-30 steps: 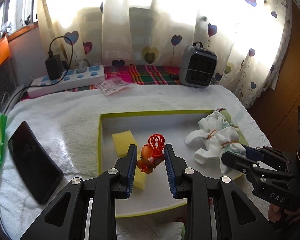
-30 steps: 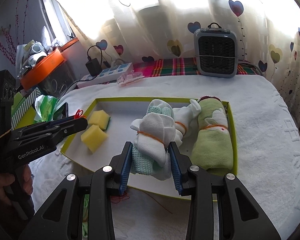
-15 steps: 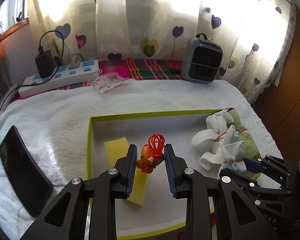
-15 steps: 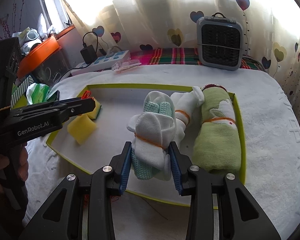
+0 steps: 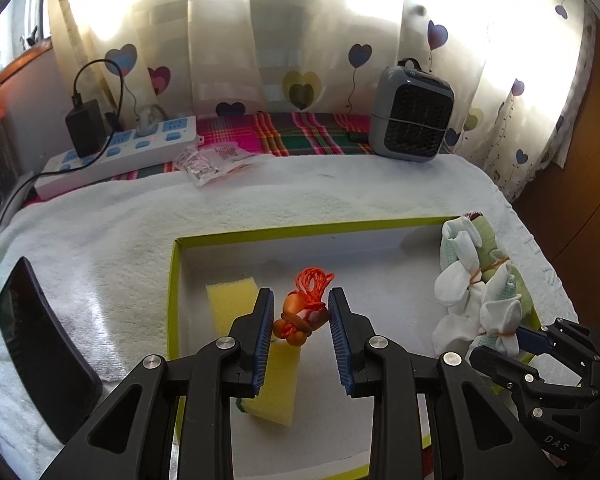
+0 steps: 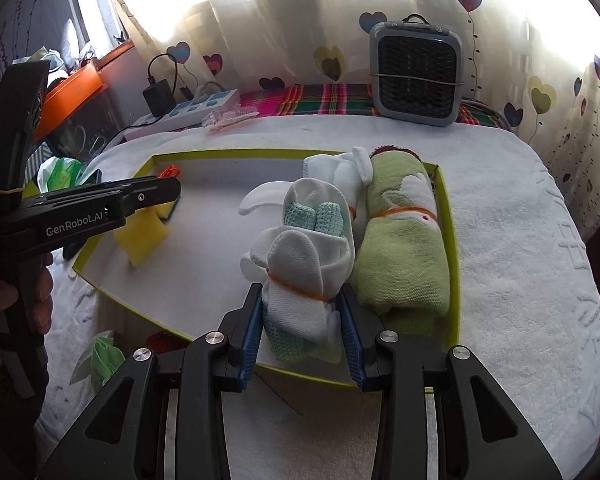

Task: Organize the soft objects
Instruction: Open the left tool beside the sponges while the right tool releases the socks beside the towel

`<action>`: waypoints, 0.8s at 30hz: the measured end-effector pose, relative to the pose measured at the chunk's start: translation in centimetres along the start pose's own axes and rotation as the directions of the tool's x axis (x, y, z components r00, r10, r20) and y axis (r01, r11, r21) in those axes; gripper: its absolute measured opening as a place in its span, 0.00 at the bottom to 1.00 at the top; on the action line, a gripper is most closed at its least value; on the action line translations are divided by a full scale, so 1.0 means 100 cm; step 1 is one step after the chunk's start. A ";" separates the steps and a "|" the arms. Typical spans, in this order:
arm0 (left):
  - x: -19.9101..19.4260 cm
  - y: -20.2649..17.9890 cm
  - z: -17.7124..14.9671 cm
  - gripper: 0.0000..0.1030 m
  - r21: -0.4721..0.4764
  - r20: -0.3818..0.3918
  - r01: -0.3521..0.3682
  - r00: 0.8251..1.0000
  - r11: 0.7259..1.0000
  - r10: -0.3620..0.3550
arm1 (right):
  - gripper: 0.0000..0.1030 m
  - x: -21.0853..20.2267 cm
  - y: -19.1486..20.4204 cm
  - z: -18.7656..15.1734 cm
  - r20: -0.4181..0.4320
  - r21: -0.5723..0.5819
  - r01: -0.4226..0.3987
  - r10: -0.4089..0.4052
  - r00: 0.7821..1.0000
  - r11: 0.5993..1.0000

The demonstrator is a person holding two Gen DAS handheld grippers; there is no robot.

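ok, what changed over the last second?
Left gripper, holding the orange cord bundle, moved in over the yellow sponge in the tray. Right gripper stays clamped on the sock bundle; nothing released.

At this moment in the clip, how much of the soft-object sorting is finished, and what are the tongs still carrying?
Done: the rolled green towel, a banded white sock bundle and yellow sponges lie in the green-rimmed tray. In hand: the left tongs grip an orange cord bundle above the tray; the right tongs grip a white-and-teal sock bundle beside the towel. Left: releasing both.
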State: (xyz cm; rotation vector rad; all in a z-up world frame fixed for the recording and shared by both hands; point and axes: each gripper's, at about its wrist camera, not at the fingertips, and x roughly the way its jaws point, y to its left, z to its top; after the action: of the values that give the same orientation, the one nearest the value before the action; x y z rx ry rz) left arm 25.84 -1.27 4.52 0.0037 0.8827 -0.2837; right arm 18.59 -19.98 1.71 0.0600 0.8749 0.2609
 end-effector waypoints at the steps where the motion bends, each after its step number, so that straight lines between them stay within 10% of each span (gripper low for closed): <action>1: 0.000 0.000 0.000 0.26 0.002 0.001 -0.002 1.000 1.000 0.002 | 0.36 0.000 -0.001 0.000 0.002 0.005 0.001 -0.002 1.000 1.000; 24: -0.001 -0.005 0.000 0.35 0.015 0.006 -0.032 0.999 0.999 0.032 | 0.46 -0.006 0.001 -0.004 0.033 0.008 -0.006 0.006 0.999 1.000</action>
State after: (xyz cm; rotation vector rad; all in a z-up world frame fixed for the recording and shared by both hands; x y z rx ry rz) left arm 25.59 -1.74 4.66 0.0308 0.8744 -0.2600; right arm 17.87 -20.01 1.88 0.0744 0.8435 0.2615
